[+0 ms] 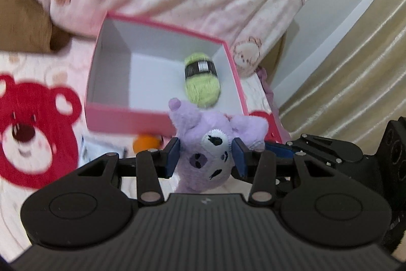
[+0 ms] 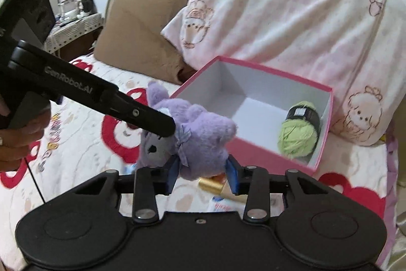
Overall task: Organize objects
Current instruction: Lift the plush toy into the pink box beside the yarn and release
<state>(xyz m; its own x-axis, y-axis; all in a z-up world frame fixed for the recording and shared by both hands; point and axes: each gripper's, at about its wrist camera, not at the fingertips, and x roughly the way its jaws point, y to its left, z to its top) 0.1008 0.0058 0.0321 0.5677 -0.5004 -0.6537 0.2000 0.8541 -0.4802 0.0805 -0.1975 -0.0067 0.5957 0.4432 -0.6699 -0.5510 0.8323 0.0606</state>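
**Two grippers, one purple plush**

On the bed's bear-print blanket [image 2: 76, 169] sits an open pink box [image 2: 256, 151], a green yarn ball [image 2: 299, 136] inside at its right wall. In front of it, lifted clear, the purple plush toy [image 2: 200, 141] is pinched at both ends: left gripper [image 1: 206, 155] squeezing its head, right gripper [image 2: 203, 175] clamped on its body. A white pillow [image 2: 291, 17] lies just behind the box.

"GenRobot.AI" on left gripper [image 2: 162, 127] arm
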